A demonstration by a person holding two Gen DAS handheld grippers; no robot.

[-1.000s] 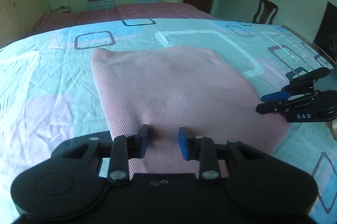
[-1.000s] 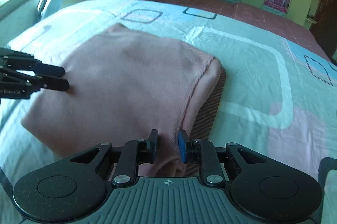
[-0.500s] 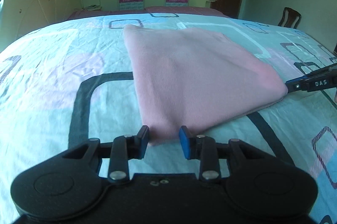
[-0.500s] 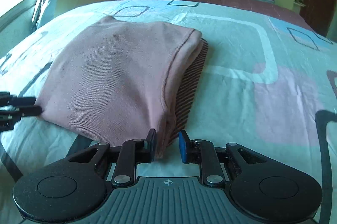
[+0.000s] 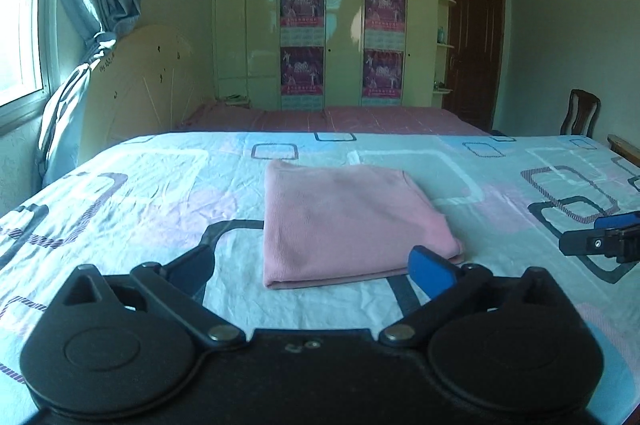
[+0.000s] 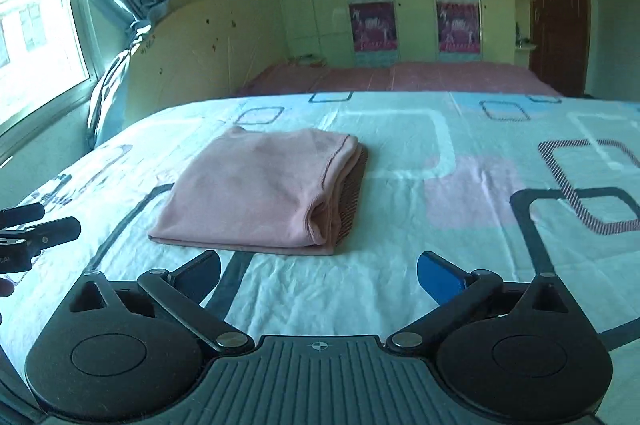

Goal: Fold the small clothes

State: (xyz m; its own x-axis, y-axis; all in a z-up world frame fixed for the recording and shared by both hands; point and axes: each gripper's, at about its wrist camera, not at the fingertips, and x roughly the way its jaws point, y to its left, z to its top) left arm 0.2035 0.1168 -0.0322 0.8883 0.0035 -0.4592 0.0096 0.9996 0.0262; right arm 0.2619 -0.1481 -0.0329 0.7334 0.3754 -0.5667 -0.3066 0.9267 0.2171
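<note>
A pink garment (image 5: 344, 221) lies folded into a flat rectangle on the patterned bed sheet (image 5: 120, 205). In the right wrist view the same garment (image 6: 256, 193) shows a striped layer along its right edge. My left gripper (image 5: 314, 259) hovers just short of the garment's near edge. Its jaws are opening wide and hold nothing. My right gripper (image 6: 320, 263) is likewise back from the near edge, its jaws opening with nothing between them. Each gripper appears in the other's view: the right gripper (image 5: 600, 241) at the right, the left gripper (image 6: 40, 229) at the left.
The bed sheet spreads wide on all sides of the garment. Beyond it lies a mauve cover (image 5: 340, 117), then a wardrobe with posters (image 5: 344, 37). A curtain and window (image 5: 80, 25) are at the left, a dark door (image 5: 476, 49) and a chair (image 5: 580, 113) at the right.
Both grippers let go of the garment's near edge, spread wide and drew back and upward. The garment now lies flat and farther away in both views.
</note>
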